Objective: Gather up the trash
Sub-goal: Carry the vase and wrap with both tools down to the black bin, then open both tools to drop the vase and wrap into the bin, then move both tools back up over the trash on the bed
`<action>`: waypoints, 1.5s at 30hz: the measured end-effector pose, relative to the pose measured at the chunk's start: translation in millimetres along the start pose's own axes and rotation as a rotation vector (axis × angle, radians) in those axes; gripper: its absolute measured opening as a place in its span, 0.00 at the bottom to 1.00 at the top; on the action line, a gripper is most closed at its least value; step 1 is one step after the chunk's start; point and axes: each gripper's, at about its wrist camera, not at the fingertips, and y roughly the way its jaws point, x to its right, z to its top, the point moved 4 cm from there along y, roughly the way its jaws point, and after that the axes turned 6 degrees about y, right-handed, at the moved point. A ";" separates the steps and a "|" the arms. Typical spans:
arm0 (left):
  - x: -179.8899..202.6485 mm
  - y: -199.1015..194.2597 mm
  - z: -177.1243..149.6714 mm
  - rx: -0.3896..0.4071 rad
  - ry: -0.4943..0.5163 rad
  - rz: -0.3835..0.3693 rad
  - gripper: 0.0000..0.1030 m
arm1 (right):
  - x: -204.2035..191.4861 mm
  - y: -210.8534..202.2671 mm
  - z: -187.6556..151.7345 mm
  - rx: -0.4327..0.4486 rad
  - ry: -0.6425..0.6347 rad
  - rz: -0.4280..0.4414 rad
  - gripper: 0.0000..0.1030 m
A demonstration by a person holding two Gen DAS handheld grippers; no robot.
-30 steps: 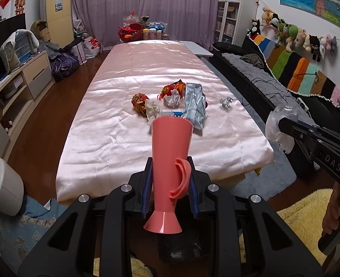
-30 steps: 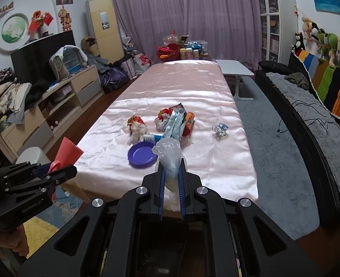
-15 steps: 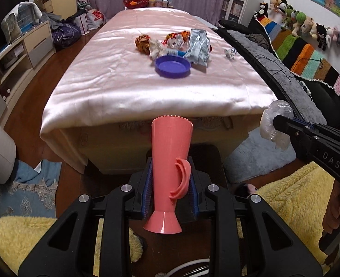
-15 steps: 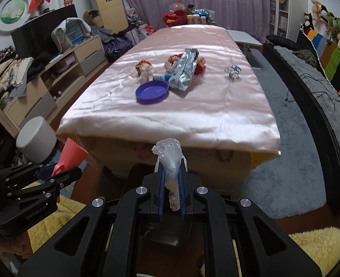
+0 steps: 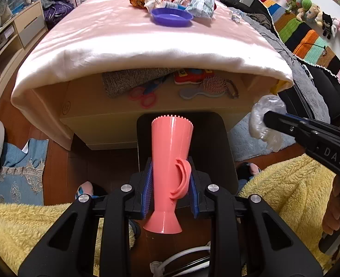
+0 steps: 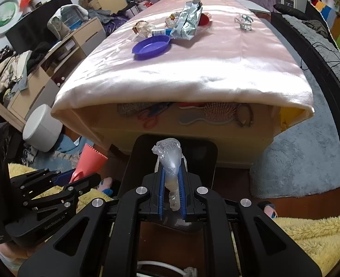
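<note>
The left tool clamps a tall pink plastic cup upright; the right tool pinches a crumpled clear plastic bag. Just ahead of and below both sits a black open bin, nearer the right tool; the remaining wrappers lie far forward beside a purple plastic dish on the pink-clothed table.

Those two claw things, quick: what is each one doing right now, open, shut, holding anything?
Left gripper: closed on the pink cup.
Right gripper: closed on a crumpled clear plastic bag.
</note>
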 end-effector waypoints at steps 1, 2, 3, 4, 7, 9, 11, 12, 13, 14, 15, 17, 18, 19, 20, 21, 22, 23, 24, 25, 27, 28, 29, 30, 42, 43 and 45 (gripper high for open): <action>0.1 4.2 -0.3 -0.008 0.000 -0.002 0.25 | -0.8 5.0 -0.4 -0.012 -0.003 0.001 0.12; 0.3 8.2 -0.3 -0.017 -0.001 -0.008 0.25 | -1.7 10.0 -0.6 -0.024 -0.004 0.005 0.12; -0.5 12.8 -0.8 -0.026 -0.005 -0.016 0.25 | -1.3 15.6 -0.6 -0.035 -0.004 0.011 0.12; -1.3 17.3 -0.9 -0.036 -0.008 -0.022 0.25 | -1.9 20.7 0.1 -0.047 -0.002 0.016 0.12; -2.6 28.7 -1.5 -0.057 -0.017 -0.043 0.25 | -1.9 33.9 1.0 -0.074 0.001 0.020 0.12; -3.4 34.0 -0.8 -0.066 -0.020 -0.055 0.25 | -0.7 41.8 1.6 -0.090 0.005 0.021 0.13; -3.6 38.1 -0.1 -0.071 -0.021 -0.062 0.25 | 1.5 47.8 1.4 -0.105 0.015 0.021 0.14; -3.3 40.0 0.5 -0.074 -0.022 -0.065 0.25 | 3.0 50.6 1.7 -0.111 0.021 0.021 0.14; -2.8 41.9 1.2 -0.079 -0.021 -0.067 0.25 | 4.5 53.1 2.1 -0.114 0.027 0.019 0.14; -1.9 44.1 2.1 -0.084 -0.019 -0.070 0.25 | 5.3 55.5 2.5 -0.116 0.030 0.015 0.15; -0.6 45.8 2.6 -0.090 -0.016 -0.074 0.25 | 6.3 56.9 3.6 -0.118 0.034 0.011 0.16; 0.7 48.1 3.4 -0.096 -0.010 -0.086 0.32 | 8.3 59.3 5.8 -0.119 0.043 0.004 0.19; 1.8 48.3 3.9 -0.094 -0.005 -0.088 0.49 | 9.1 59.2 6.6 -0.118 0.049 0.003 0.29; 2.2 48.6 4.4 -0.086 0.004 -0.077 0.59 | 10.2 59.7 8.2 -0.116 0.052 0.004 0.36; 3.2 47.8 4.9 -0.082 0.014 -0.066 0.61 | 11.5 59.2 9.6 -0.112 0.058 0.007 0.49; 3.7 47.0 4.2 -0.082 0.019 -0.064 0.61 | 13.2 58.7 10.3 -0.106 0.062 0.006 0.54; 2.7 45.9 4.8 -0.083 0.016 -0.063 0.62 | 15.3 57.2 11.2 -0.101 0.068 0.001 0.54; 0.8 44.3 5.3 -0.082 0.010 -0.058 0.62 | 17.0 54.8 13.0 -0.096 0.075 -0.002 0.55; -1.7 42.3 6.2 -0.078 0.006 -0.053 0.64 | 19.7 51.4 14.4 -0.087 0.081 -0.006 0.59; -3.9 39.9 7.2 -0.072 0.004 -0.045 0.68 | 21.6 47.6 17.5 -0.075 0.086 -0.011 0.63; -9.1 33.7 9.6 -0.058 -0.003 -0.030 0.74 | 24.8 38.0 22.2 -0.044 0.087 -0.027 0.77; -11.3 30.1 11.1 -0.049 -0.010 -0.028 0.77 | 26.3 32.9 24.8 -0.029 0.084 -0.040 0.79; -13.2 26.6 12.6 -0.042 -0.019 -0.028 0.78 | 27.1 28.2 27.6 -0.016 0.080 -0.053 0.82; -15.1 23.4 15.0 -0.037 -0.026 -0.027 0.80 | 27.8 23.5 30.2 -0.004 0.074 -0.062 0.85; -22.5 -26.7 45.1 0.108 -0.039 -0.009 0.85 | 29.8 -18.1 57.7 0.100 0.069 -0.064 0.90; -23.1 -29.5 47.7 0.117 -0.039 -0.007 0.85 | 29.2 -20.8 60.5 0.108 0.071 -0.065 0.90; -23.3 -33.0 53.3 0.126 -0.037 -0.001 0.85 | 29.7 -25.2 65.6 0.123 0.073 -0.069 0.90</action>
